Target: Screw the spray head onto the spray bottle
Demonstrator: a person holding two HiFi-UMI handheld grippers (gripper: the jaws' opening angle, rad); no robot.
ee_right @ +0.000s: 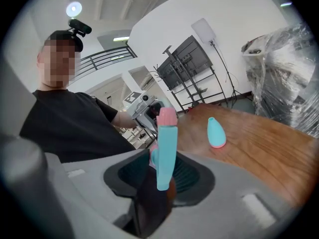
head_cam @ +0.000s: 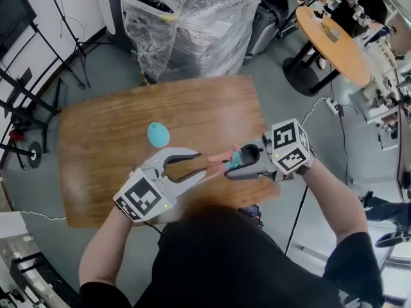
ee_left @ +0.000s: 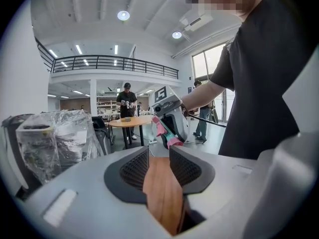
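A teal, egg-shaped spray bottle (head_cam: 158, 134) with a pink base (ee_right: 216, 132) lies on the wooden table (head_cam: 115, 172), apart from both grippers. My right gripper (head_cam: 235, 162) is shut on the teal and pink spray head (head_cam: 220, 158), which sticks up out of its pads (ee_right: 166, 148) above the table's near edge. My left gripper (head_cam: 203, 163) faces it from the left, its tips close to the head's pink end. Its jaws stand open (ee_left: 159, 159), and only the tabletop shows between them. In the left gripper view the spray head (ee_left: 165, 131) is beyond the jaw tips.
A bulky object wrapped in clear plastic (head_cam: 186, 18) stands beyond the table's far edge. To the far right is a round orange table (head_cam: 334, 43), and dark stands (head_cam: 26, 108) are on the left. A person (ee_left: 127, 101) stands in the background.
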